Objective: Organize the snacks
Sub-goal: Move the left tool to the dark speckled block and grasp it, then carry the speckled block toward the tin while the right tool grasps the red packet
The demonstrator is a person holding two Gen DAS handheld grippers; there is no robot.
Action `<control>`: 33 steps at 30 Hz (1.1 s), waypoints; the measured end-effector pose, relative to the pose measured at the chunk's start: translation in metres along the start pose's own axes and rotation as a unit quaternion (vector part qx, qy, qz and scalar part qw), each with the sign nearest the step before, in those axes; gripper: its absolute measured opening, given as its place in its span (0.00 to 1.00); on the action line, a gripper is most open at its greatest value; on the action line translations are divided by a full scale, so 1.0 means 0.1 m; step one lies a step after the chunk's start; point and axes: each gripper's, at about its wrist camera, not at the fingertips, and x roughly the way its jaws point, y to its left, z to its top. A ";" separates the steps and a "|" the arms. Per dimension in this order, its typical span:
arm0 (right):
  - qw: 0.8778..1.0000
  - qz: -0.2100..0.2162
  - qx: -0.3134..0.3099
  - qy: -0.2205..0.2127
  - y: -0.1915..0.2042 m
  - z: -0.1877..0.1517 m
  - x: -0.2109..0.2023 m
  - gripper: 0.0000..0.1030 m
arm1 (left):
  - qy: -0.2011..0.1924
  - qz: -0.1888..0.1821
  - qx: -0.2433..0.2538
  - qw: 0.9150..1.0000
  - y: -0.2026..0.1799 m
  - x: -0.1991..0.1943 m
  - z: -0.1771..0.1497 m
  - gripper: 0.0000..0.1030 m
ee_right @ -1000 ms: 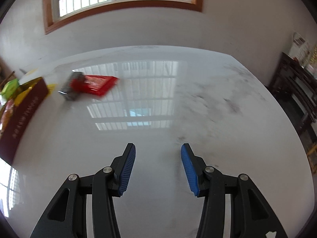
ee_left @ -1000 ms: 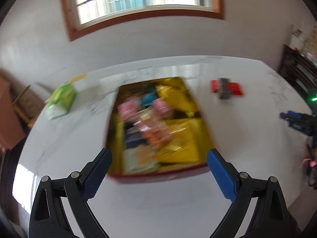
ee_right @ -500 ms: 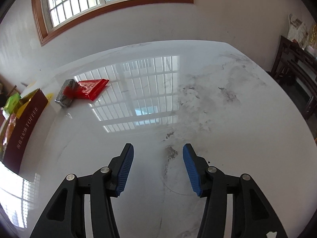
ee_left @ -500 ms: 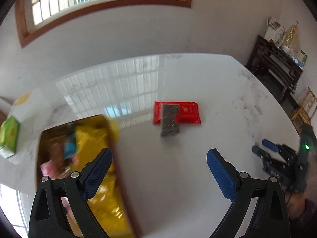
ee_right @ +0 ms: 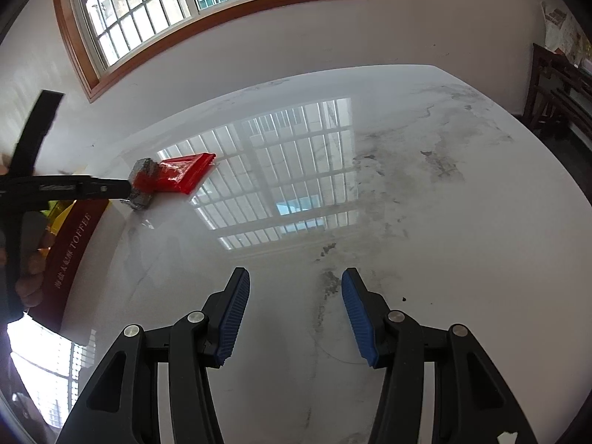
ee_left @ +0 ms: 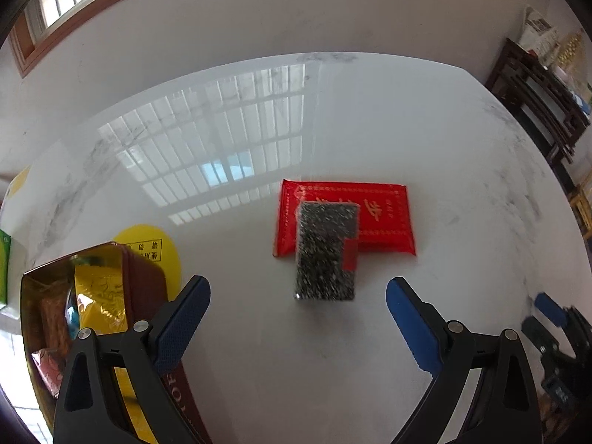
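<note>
Left gripper [ee_left: 298,305] hangs with jaws spread wide and empty; the speckled grey snack pack [ee_left: 325,251] lies just ahead between them, overlapping the flat red foil packet [ee_left: 373,218] on the white marble bench [ee_left: 462,192]. The maroon toffee box [ee_left: 148,288] sits by the left jaw, where a second ago it lay dead ahead. Right gripper [ee_right: 294,309] has jaws apart and just widened, holding nothing, with only bare bench ahead.

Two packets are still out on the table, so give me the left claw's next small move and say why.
Probably lower the left claw over the speckled packet and close. It is open and empty, lined up just short of that packet, which lies half on the red packet and nearest the open snack box.
</note>
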 end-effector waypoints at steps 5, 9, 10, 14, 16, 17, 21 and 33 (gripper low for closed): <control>1.000 0.010 0.001 0.001 -0.01 0.00 0.01 0.48 | 0.013 0.016 0.008 1.000 -0.06 0.19 0.04 0.84; 1.000 0.015 0.003 0.001 -0.01 0.01 0.01 0.48 | 0.018 0.017 0.009 1.000 -0.07 0.30 0.05 0.76; 1.000 0.016 0.004 0.001 -0.02 0.01 0.01 0.48 | 0.018 0.016 0.009 1.000 -0.07 0.32 0.04 0.64; 1.000 0.021 0.009 0.000 -0.03 0.01 0.01 0.48 | 0.008 0.024 0.003 1.000 -0.08 0.27 0.02 0.35; 1.000 0.022 0.012 0.000 -0.04 0.02 0.02 0.48 | 0.002 0.037 0.014 0.999 -0.13 0.23 -0.04 0.35; 1.000 0.022 0.015 -0.001 -0.06 0.02 0.02 0.48 | -0.001 0.044 0.015 0.999 -0.15 0.21 -0.08 0.35; 0.999 0.025 0.028 -0.004 -0.11 0.03 0.03 0.48 | -0.025 0.049 0.013 0.998 -0.25 0.01 -0.31 0.35; 1.000 0.019 -0.020 0.009 0.04 0.11 0.12 0.51 | -0.063 0.045 0.000 0.997 -0.20 -0.67 -0.88 0.35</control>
